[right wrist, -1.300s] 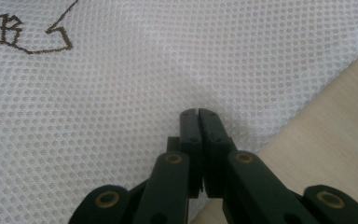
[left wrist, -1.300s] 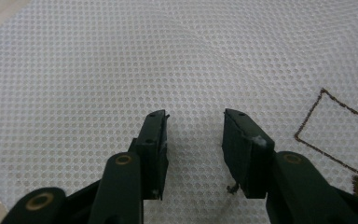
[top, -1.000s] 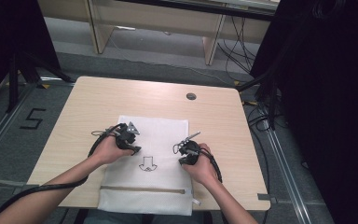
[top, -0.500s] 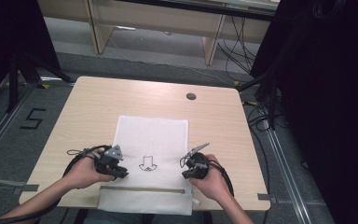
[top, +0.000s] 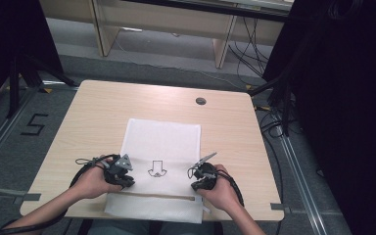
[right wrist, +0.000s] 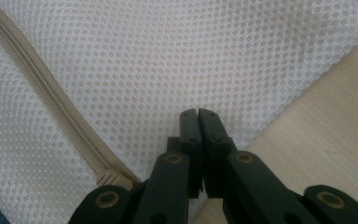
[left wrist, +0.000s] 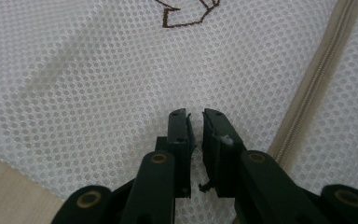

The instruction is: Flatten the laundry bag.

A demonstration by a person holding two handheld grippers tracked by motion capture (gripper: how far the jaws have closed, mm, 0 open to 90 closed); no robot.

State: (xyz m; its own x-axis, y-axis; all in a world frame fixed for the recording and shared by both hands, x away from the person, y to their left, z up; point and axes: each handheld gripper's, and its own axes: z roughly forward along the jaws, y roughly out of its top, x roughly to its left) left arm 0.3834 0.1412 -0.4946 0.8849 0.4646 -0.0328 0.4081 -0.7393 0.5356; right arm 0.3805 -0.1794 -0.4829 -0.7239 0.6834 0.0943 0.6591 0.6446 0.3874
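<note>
The left tongs point(top: 122, 177) have come back toward the person from the middle of the white mesh laundry bag point(top: 162, 142) to its near left edge. In the left gripper view their jaws stand a narrow gap apart over the mesh point(left wrist: 98, 84), and I cannot tell whether any fabric is caught between them. The beige zipper point(left wrist: 310, 88) runs just to their right, with the embroidered brown mark point(left wrist: 186, 14) ahead of them.

The right tongs point(top: 201, 180) have drawn back the same way, to the near right edge. Their jaws are pressed together at the bag's border, seemingly pinching the mesh point(right wrist: 168, 60), with the zipper end point(right wrist: 107, 179) just to their left and bare wood to their right.

Both tongs now sit by the zipper line, so the likely step is gripping the near end to lift or fold the bag.

The table point(top: 93, 112) is pale wood with a small dark round fitting point(top: 200, 101) far beyond the right tongs. Grey floor, cables and dark curtains surround it.
</note>
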